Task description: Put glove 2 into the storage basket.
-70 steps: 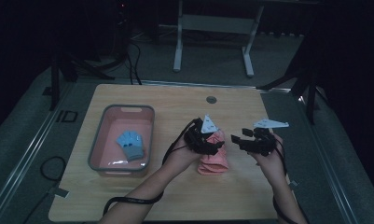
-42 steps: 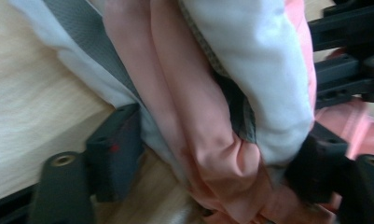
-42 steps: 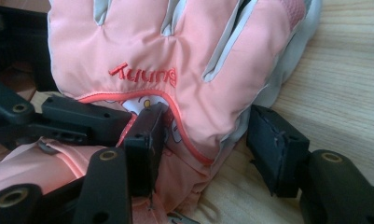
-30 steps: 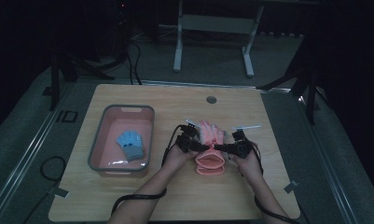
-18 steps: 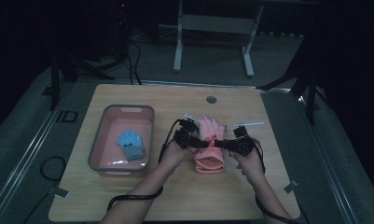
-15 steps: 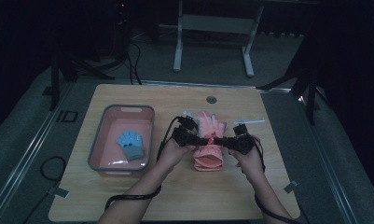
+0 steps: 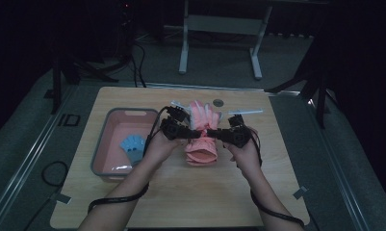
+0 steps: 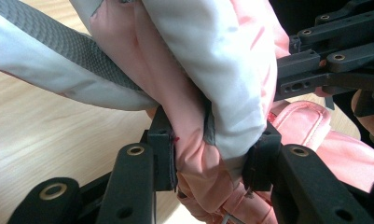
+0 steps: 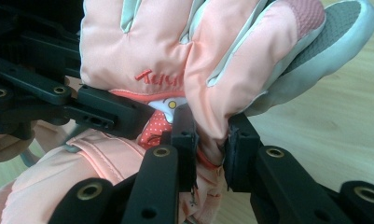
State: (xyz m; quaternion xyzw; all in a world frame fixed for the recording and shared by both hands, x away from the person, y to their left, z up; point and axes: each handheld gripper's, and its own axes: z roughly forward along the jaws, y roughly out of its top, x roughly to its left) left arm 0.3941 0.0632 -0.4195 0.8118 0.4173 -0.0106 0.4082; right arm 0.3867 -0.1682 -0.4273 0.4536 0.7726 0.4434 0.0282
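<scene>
A pink padded glove (image 7: pixel 200 132) with white and grey patches hangs above the middle of the wooden table (image 7: pixel 190 197), fingers pointing away from the person. My left gripper (image 7: pixel 185 133) is shut on the glove (image 8: pixel 208 154) at its left side near the wrist. My right gripper (image 7: pixel 215 134) is shut on the same glove (image 9: pixel 212 130) from the right. In the left gripper view, the right gripper's black arms (image 8: pixel 334 65) show at the upper right. In the right gripper view, the left gripper's black arms (image 9: pixel 49 88) show at the left.
A grey tray (image 7: pixel 100 156) with a pink inside stands at the left of the table and holds a blue glove (image 7: pixel 133 144). A small round disc (image 7: pixel 218 102) lies near the far edge. Cables trail from both grippers toward the front edge.
Both grippers have risen together with the pink glove, lifting it off the table. Before that they closed in on it from either side.
</scene>
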